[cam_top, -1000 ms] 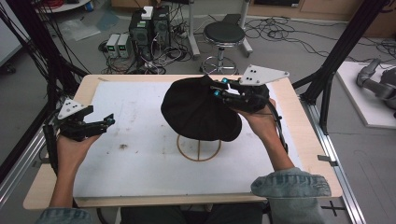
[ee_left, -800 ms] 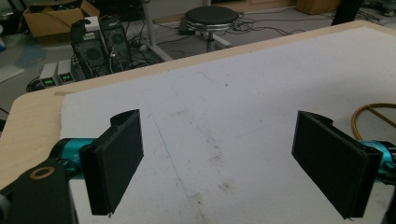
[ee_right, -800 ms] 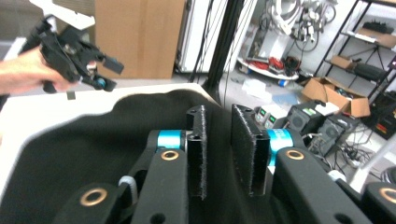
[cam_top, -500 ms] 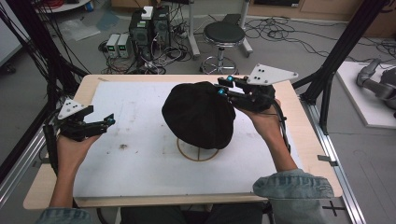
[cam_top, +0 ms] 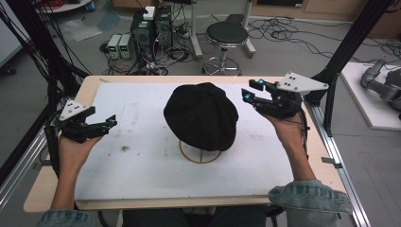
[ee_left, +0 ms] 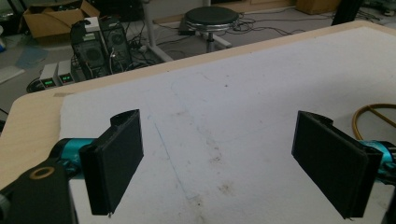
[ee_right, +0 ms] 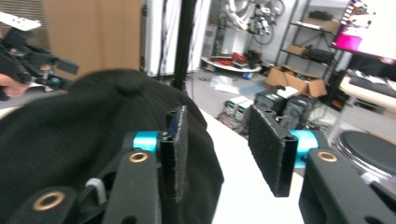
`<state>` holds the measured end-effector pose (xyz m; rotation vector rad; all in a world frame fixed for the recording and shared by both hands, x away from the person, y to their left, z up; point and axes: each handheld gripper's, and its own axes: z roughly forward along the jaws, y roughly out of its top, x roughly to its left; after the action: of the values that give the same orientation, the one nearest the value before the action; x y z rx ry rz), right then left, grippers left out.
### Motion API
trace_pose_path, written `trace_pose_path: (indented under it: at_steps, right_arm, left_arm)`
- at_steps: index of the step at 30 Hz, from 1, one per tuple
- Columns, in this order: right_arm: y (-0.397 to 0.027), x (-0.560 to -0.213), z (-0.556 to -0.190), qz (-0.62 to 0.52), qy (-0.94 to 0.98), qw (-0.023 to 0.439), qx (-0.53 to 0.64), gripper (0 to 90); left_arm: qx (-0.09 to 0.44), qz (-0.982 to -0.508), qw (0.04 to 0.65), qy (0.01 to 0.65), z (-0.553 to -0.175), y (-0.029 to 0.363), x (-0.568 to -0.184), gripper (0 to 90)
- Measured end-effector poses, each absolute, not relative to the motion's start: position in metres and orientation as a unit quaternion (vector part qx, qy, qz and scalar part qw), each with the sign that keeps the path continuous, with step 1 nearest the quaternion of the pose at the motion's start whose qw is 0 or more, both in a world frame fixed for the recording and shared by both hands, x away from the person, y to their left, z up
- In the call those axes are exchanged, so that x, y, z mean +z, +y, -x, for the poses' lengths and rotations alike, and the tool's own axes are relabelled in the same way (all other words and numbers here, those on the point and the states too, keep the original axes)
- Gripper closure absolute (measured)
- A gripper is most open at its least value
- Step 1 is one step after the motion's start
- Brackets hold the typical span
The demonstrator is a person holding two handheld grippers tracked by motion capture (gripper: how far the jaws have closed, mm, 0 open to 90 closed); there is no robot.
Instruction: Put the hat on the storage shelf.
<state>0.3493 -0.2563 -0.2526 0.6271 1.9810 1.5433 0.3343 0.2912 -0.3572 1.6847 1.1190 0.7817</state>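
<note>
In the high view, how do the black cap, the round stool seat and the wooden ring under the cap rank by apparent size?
1. black cap
2. round stool seat, though it stands farther from the camera
3. wooden ring, partly hidden by the cap, so unsure

The cap (cam_top: 201, 113) sits on a stand (cam_top: 201, 153) mid-desk (cam_top: 142, 189). Left hand-held gripper (cam_top: 109, 123) lies well left; right hand-held gripper (cam_top: 252, 91) just right

Matt black cloth cap (cam_top: 201, 115), pale wooden table (cam_top: 51, 191) edge
</note>
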Motion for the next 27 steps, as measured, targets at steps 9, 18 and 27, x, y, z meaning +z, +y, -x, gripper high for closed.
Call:
trace_pose_path:
  at_steps: [9,18,27]
  right_arm:
    - [-0.289,-0.275,-0.346,-0.292,0.722,0.281,0.56,41.6]
    - [-0.307,-0.302,-0.341,-0.339,0.714,0.289,0.54,31.9]
    - [-0.319,-0.318,-0.337,-0.369,0.721,0.282,0.514,20.6]
  left_arm:
    - [0.316,-0.689,0.468,0.454,-0.338,0.286,-0.358,16.8]
    - [0.319,-0.692,0.465,0.451,-0.34,0.282,-0.359,16.8]
    - [0.323,-0.689,0.464,0.453,-0.339,0.283,-0.362,16.8]
